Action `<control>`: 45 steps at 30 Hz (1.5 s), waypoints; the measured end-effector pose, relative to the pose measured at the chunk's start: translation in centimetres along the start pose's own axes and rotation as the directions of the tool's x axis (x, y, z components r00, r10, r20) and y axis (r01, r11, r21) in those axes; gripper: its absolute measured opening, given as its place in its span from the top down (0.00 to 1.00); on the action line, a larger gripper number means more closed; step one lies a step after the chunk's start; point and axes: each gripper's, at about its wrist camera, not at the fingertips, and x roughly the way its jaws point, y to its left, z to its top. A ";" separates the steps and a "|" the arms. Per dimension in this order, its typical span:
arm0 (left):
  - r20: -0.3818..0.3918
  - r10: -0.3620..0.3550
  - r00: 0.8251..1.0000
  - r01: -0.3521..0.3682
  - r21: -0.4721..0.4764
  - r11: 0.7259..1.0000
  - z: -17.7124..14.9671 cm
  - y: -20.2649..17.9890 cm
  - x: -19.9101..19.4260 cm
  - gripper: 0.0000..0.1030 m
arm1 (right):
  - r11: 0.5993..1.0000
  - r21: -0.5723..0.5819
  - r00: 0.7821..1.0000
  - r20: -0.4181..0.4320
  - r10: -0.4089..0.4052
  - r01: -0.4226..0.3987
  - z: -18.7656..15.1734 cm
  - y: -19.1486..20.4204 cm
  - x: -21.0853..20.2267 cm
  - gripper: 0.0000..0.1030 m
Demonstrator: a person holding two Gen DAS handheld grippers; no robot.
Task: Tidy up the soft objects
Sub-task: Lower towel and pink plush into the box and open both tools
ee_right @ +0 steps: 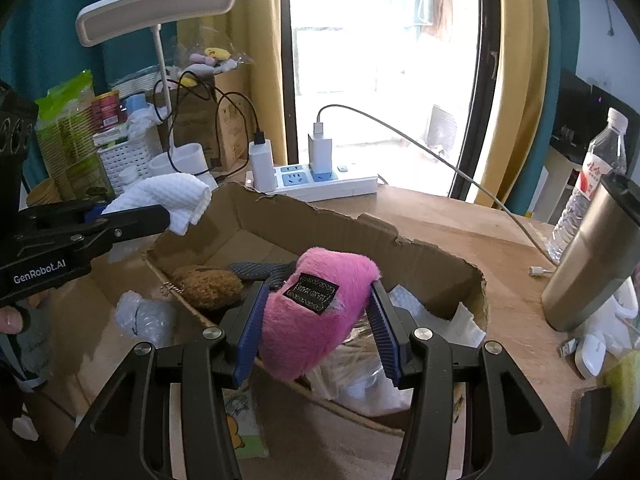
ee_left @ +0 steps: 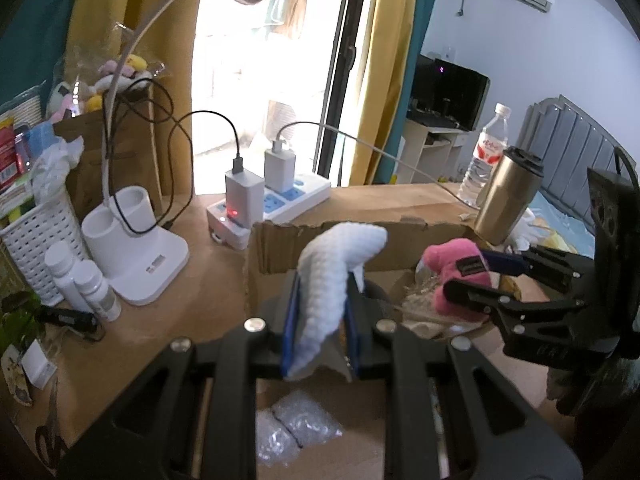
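My left gripper (ee_left: 320, 292) is shut on a white waffle-knit cloth (ee_left: 334, 276), held above the near left side of an open cardboard box (ee_left: 276, 248). The cloth also shows in the right wrist view (ee_right: 164, 198). My right gripper (ee_right: 316, 304) is shut on a pink fluffy item (ee_right: 316, 312) with a black label, held over the box (ee_right: 440, 264). It shows in the left wrist view too (ee_left: 456, 276). Inside the box lie a brown fuzzy item (ee_right: 210, 286) and a dark grey fabric piece (ee_right: 256, 270).
A white power strip (ee_right: 320, 184) with chargers and cables sits behind the box. A steel tumbler (ee_right: 588, 264) and water bottle (ee_right: 592, 176) stand right. A white lamp base (ee_left: 136, 248), white basket (ee_left: 36, 240) and small bottles (ee_left: 80, 280) stand left. Bubble wrap (ee_right: 144, 316) lies beside the box.
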 end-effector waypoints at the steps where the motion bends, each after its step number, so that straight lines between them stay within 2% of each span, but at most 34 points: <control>1: -0.001 -0.001 1.000 0.001 0.001 1.000 0.1 0.0 0.2 0.80 | 1.000 0.005 1.000 -0.001 0.001 -0.001 0.0 -0.2 0.3 0.49; 28: -0.084 -0.031 0.996 0.029 -0.019 0.999 -0.2 1.4 6.5 0.80 | 0.998 0.062 0.998 -0.047 0.029 -0.026 0.3 -1.4 5.0 0.48; 41: -0.119 0.001 0.993 0.000 0.012 1.000 -0.3 1.0 7.8 0.78 | 0.998 0.055 0.995 -0.087 0.039 -0.034 -0.1 -0.9 6.3 0.48; 45: -0.136 0.021 0.990 -0.015 0.043 0.999 -0.3 0.5 8.1 0.72 | 0.998 0.058 0.995 -0.087 0.040 -0.035 -0.1 -0.8 6.4 0.47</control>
